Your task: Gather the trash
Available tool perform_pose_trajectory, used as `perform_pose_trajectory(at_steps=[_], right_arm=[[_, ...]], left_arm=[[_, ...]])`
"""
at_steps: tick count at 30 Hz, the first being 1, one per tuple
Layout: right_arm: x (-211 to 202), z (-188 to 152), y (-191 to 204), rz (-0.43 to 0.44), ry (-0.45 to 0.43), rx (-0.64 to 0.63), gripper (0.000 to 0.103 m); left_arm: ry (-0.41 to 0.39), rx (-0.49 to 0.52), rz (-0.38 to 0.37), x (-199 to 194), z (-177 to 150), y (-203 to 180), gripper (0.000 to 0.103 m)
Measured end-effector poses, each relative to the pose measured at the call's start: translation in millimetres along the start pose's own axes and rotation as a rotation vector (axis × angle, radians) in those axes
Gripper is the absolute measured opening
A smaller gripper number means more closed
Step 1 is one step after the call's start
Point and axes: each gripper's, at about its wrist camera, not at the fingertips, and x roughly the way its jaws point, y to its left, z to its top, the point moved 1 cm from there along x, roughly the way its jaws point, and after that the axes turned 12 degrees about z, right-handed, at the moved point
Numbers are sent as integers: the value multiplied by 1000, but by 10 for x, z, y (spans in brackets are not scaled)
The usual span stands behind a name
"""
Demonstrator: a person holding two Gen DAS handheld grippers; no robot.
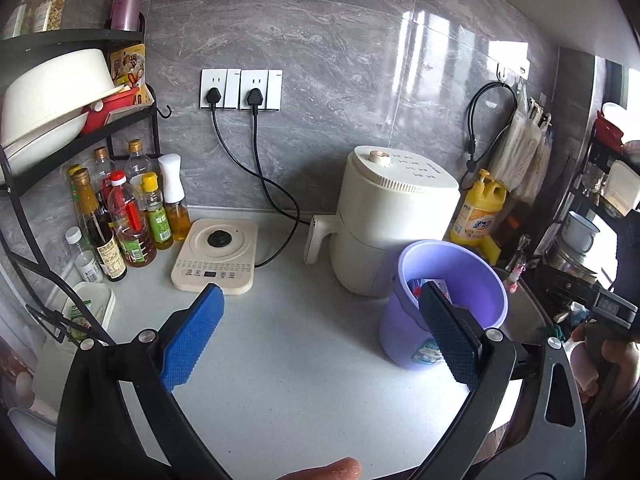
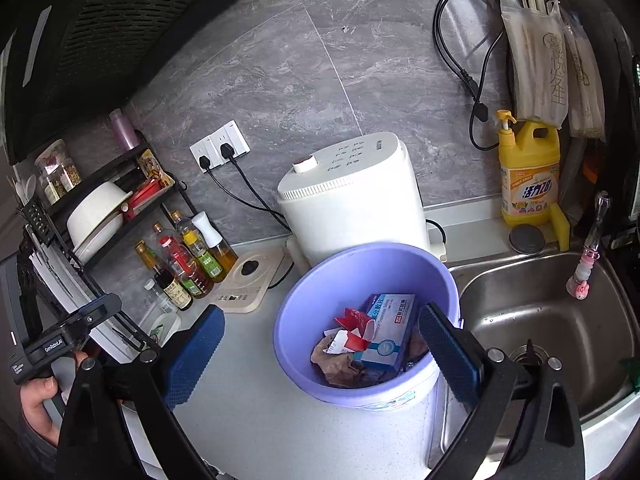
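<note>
A lilac plastic bucket [image 2: 368, 268] stands on the pale counter beside the sink. Inside it lie a blue-and-white medicine box [image 2: 390, 330], red-and-white wrapper scraps [image 2: 354, 330] and crumpled brown paper [image 2: 336, 364]. My right gripper [image 2: 320, 352] hangs over the bucket's near side, open, nothing between its blue pads. In the left wrist view the bucket [image 1: 452, 276] sits at the right, partly behind the right finger. My left gripper [image 1: 320, 332] is open above bare counter, with nothing in it.
A white air fryer [image 1: 392, 216] stands behind the bucket, a kettle base [image 1: 218, 254] and oil bottles [image 1: 128, 216] to the left under a black dish rack [image 1: 72, 120]. Steel sink [image 2: 532, 320], yellow detergent jug [image 2: 528, 176] and sponge lie right. A person's hands grip both tools.
</note>
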Motion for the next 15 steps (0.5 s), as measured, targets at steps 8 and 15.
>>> perform_pose_trajectory(at_steps=[8, 15], right_arm=[[27, -215, 630, -49, 7, -26, 96], [39, -450, 1149, -68, 10, -53, 96]], left_arm=[[-16, -1, -18, -304, -96, 548, 97], [-35, 19, -55, -445, -207, 911, 97]])
